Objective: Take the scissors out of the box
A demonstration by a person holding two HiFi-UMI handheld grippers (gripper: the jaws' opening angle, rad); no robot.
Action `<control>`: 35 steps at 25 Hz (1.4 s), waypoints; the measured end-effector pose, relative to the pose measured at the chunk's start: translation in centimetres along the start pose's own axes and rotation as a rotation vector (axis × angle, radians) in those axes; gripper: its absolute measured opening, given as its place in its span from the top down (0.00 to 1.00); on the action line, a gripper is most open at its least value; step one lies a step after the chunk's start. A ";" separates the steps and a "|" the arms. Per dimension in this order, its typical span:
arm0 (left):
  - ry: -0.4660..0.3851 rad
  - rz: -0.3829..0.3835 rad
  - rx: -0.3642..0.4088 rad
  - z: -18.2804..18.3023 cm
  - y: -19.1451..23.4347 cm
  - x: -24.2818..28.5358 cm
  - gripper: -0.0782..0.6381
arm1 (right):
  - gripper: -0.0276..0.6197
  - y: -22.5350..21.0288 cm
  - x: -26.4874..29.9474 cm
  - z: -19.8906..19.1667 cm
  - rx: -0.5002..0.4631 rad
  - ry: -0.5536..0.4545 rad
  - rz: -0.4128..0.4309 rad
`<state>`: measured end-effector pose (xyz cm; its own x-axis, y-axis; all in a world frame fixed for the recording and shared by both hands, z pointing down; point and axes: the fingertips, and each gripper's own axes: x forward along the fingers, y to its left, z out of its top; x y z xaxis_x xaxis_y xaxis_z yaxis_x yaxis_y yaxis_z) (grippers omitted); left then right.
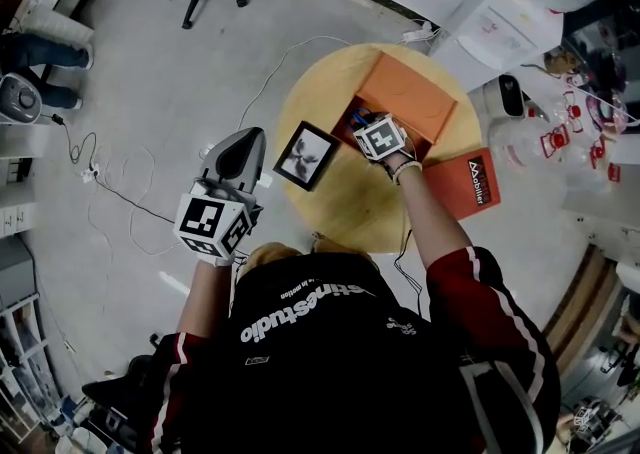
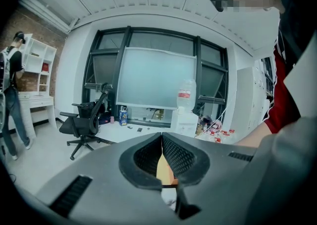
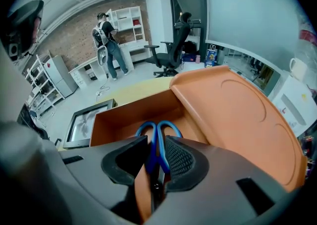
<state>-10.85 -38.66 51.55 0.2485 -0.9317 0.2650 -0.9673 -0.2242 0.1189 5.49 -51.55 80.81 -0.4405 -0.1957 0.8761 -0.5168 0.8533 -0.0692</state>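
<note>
Blue-handled scissors (image 3: 159, 142) are pinched between the right gripper's (image 3: 156, 158) jaws, low inside the open orange box (image 3: 119, 117) on the round wooden table (image 1: 350, 202). The grasp looks made; lifting them clear remains. The left gripper (image 2: 162, 159), closed on nothing, hangs left of the table.

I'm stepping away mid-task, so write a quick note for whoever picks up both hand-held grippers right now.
Right hand-held gripper: shut on the handles of the blue scissors, which are inside the open orange box on the round table.
Left hand-held gripper: shut, empty, held off the table's left side.
Done: scissors grasped.
Left: lift them clear of the box.
</note>
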 end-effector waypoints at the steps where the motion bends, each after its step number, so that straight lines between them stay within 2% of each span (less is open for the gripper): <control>1: 0.002 0.001 0.000 -0.1 0.0 -0.1 0.87 | 0.77 0.0 0.0 0.1 -0.002 0.003 -0.005; 6: 0.000 0.006 0.007 -0.1 -0.2 -0.8 0.87 | 0.78 0.2 0.3 -1.2 -0.031 0.067 -0.017; 9: -0.008 0.010 0.015 0.3 -0.1 -1.1 0.87 | 0.78 0.0 -0.1 -0.3 -0.062 0.020 -0.034; 11: -0.009 0.014 0.015 0.4 -0.1 -1.4 0.87 | 0.78 0.1 -0.9 1.5 -0.099 -0.057 -0.041; 12: -0.009 0.015 0.016 0.5 -0.1 -1.6 0.87 | 0.78 0.1 -1.1 1.6 -0.097 -0.068 -0.044; 16: -0.017 0.006 0.019 0.7 -0.3 -1.8 0.87 | 0.78 0.3 -1.9 -0.3 -0.007 -0.008 -0.035; 21: -0.036 -0.016 0.041 1.8 -1.2 -2.0 0.87 | 0.78 0.2 -4.4 2.0 -0.026 -0.128 -0.061; 35: -0.094 -0.076 0.084 4.1 -4.5 -3.6 0.87 | 0.78 0.9 -11.6 2.8 0.013 -0.285 -0.107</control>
<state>-7.60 -35.42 46.14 0.3190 -0.9330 0.1669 -0.9478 -0.3143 0.0541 8.09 -49.92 69.23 -0.5703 -0.4139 0.7096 -0.5804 0.8143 0.0085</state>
